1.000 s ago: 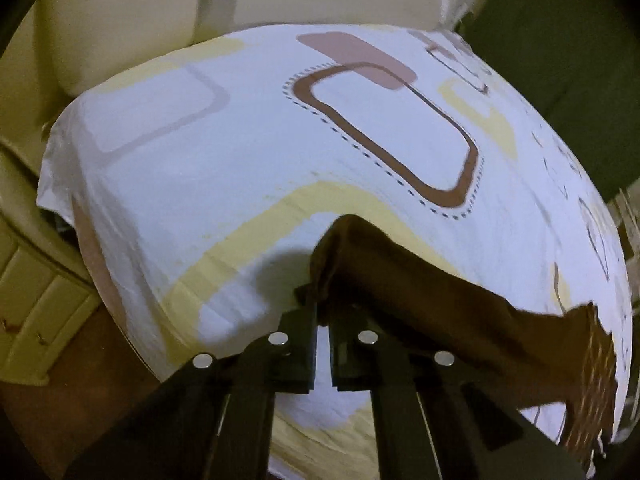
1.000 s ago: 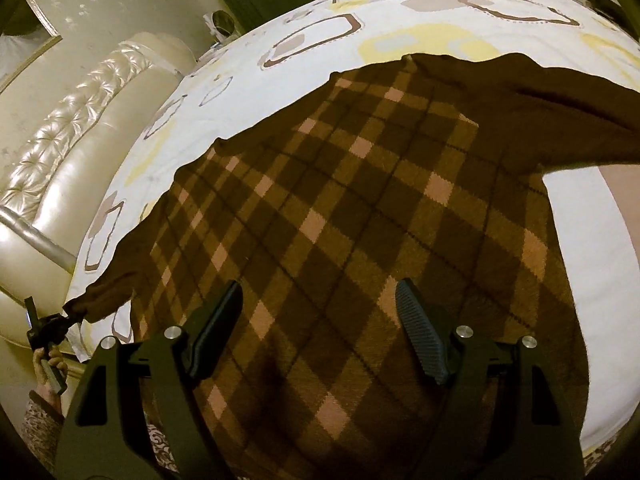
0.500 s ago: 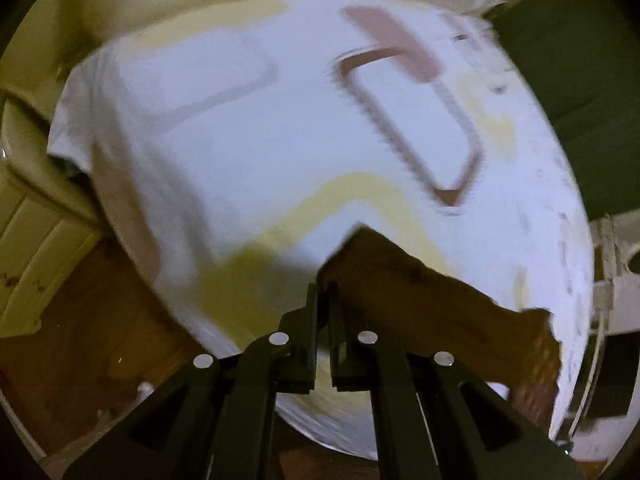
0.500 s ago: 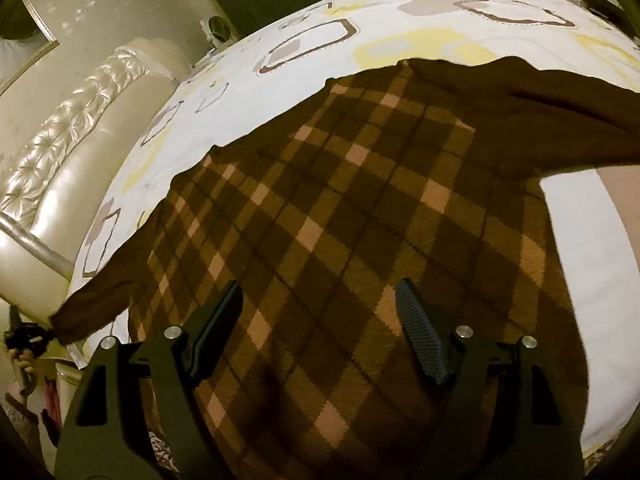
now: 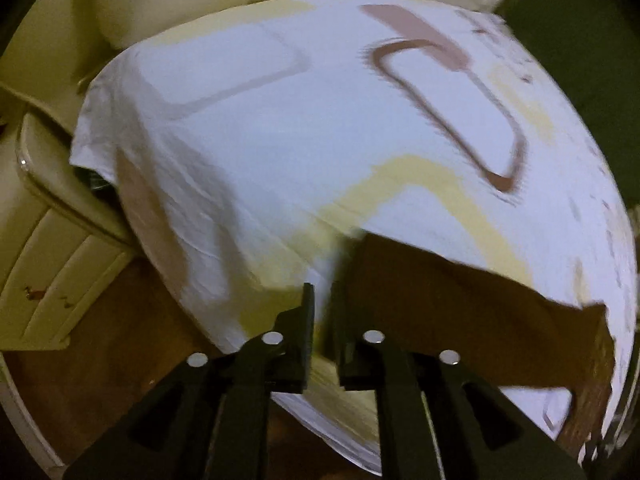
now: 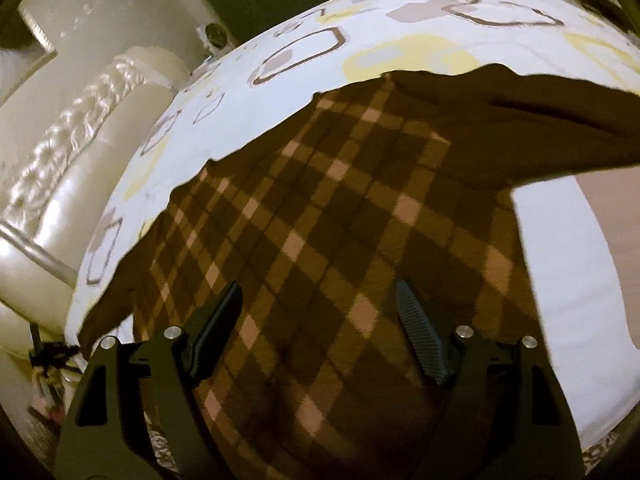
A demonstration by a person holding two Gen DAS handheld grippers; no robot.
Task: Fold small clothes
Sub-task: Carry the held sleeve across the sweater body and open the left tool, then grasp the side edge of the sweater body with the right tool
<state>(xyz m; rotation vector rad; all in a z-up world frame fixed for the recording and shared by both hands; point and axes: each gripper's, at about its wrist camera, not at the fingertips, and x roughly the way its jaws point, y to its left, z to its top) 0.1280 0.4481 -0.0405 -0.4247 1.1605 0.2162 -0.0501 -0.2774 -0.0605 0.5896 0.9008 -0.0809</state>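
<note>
My left gripper (image 5: pixel 322 316) is opening off the sleeve (image 5: pixel 460 300) at the bed's (image 5: pixel 280 140) edge (it may slip floorward), while my right gripper (image 6: pixel 320 324) hovers spread over the plaid sweater (image 6: pixel 340 220).

No legible text — anywhere.

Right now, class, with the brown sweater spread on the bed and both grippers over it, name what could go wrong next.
1. The left gripper is opening beside the sleeve cuff, which lies near the bed edge; the sleeve might slide off toward the floor.
2. The right gripper hovers open above the plaid sweater; closing here could pinch the bedsheet too.
3. The far sleeve looks rumpled, so folds may come out uneven.
</note>
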